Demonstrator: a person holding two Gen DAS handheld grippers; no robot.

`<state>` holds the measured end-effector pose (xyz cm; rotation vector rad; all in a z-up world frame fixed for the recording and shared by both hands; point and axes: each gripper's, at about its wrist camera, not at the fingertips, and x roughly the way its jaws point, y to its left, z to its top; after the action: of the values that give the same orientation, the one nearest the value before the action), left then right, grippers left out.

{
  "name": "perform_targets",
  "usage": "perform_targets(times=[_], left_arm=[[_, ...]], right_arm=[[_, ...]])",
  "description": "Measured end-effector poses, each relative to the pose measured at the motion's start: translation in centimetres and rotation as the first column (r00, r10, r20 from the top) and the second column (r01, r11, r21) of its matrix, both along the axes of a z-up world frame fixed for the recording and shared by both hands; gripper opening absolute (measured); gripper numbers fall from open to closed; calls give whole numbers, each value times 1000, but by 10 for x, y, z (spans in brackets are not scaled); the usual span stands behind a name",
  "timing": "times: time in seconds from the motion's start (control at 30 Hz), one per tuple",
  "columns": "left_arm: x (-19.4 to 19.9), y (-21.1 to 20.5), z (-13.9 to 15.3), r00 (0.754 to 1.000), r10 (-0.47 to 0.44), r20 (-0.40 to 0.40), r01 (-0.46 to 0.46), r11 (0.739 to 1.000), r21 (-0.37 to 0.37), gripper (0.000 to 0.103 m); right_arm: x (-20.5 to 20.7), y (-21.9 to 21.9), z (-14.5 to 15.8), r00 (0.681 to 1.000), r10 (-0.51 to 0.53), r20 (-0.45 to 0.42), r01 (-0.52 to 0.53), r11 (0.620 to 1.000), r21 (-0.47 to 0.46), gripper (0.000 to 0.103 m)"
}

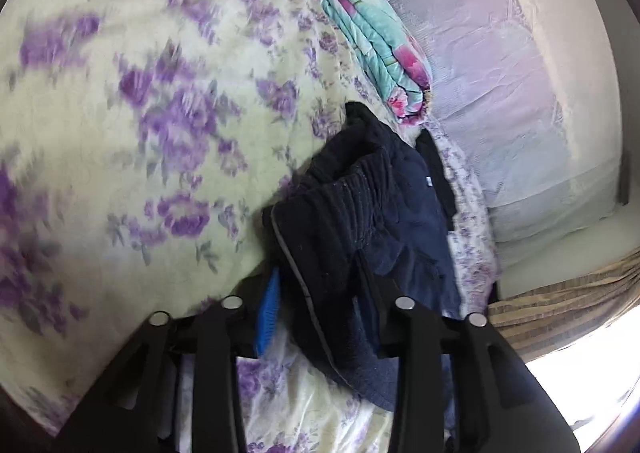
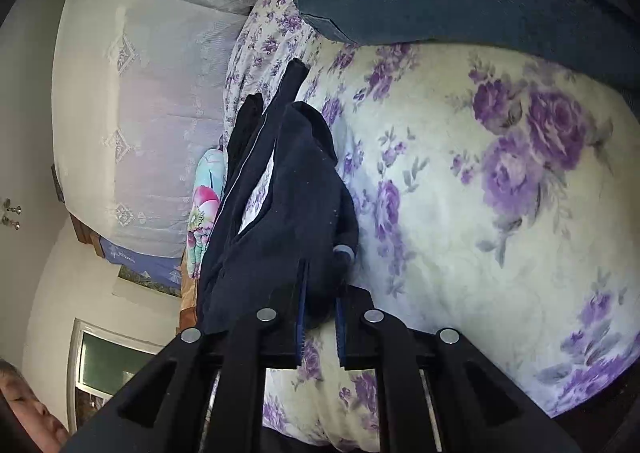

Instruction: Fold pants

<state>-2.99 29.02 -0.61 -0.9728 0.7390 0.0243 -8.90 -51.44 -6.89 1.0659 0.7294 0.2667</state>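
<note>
bed w/ the purple-flower quilt (image 1: 132, 101) is the landmark & the work surface: broad and flat, so prob the spot where the fold gets laid out. blue cushion or folded denim (image 2: 460, 1) sits on the quilt's far side in the right wrist view, well apart from the work. folded teal/pink floral blanket (image 1: 372, 37) lies at the quilt's edge by the pale lace headboard cover (image 1: 500, 65), parked out of the way.

dark navy pants (image 1: 360, 213) hang bunched above the quilt, near that same edge, held up between both tools, not yet flat. ribbed waistband shows in the left view; a thin pale side stripe in the right.

left gripper (image 1: 316, 317): clenched on a thick wad of pants, cloth draped over the fingers. right gripper (image 2: 320, 313): nearly closed, pinching a thinner fold of pants (image 2: 288, 205) between the blue pads (image 2: 301, 317).

two pinch points, i'd guess, so the cloth can be spread & lowered onto the quilt. fold looks early.
</note>
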Motion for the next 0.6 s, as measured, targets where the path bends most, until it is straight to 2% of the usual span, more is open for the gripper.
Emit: perform_targets(times=[0.07, 0.1, 0.13, 0.17, 0.2, 0.27, 0.33, 0.4, 0.43, 0.5, 0.53, 0.57, 0.6], left_arm=[[-8, 5, 22, 997, 80, 13, -81, 989, 126, 68], [-16, 9, 32, 991, 130, 30, -133, 975, 178, 74], [-22, 13, 40, 985, 168, 46, -174, 961, 216, 80], [-27, 15, 51, 979, 191, 65, -202, 946, 253, 80], [-26, 16, 58, 980, 181, 78, -196, 945, 261, 80], [-13, 8, 73, 989, 103, 106, -126, 960, 248, 80], [12, -14, 81, 994, -9, 105, -19, 963, 269, 80], [39, -40, 81, 990, -107, 97, 74, 953, 295, 80], [55, -53, 78, 986, -147, 80, 115, 942, 314, 80], [94, -77, 60, 974, -224, -26, 218, 903, 371, 81], [111, -82, 47, 972, -214, -95, 234, 883, 406, 81], [123, -82, 34, 969, -196, -148, 241, 874, 422, 81], [132, -77, 21, 964, -187, -188, 250, 877, 409, 81]], right_arm=[[-2, 1, 13, 999, -41, -5, 41, 996, -82, 25], [-6, -3, 21, 997, -78, 6, 78, 990, -120, 32], [-11, -8, 31, 991, -132, 22, 134, 977, -163, 34], [-15, -12, 42, 982, -186, 46, 191, 958, -212, 34], [-16, -14, 52, 975, -207, 81, 220, 946, -236, 34], [-10, -9, 68, 974, -156, 165, 190, 958, -213, 34], [11, 9, 74, 978, -68, 198, 103, 979, -175, 35], [33, 29, 70, 985, 5, 172, 27, 983, -182, 38], [49, 40, 60, 990, 46, 130, -21, 982, -186, 44], [68, 46, 38, 996, 77, 47, -68, 983, -171, 45], [75, 43, 26, 998, 67, 11, -64, 984, -168, 30], [76, 38, 22, 999, 54, -2, -53, 985, -165, 23], [77, 33, 22, 998, 56, -14, -58, 989, -135, 23]])
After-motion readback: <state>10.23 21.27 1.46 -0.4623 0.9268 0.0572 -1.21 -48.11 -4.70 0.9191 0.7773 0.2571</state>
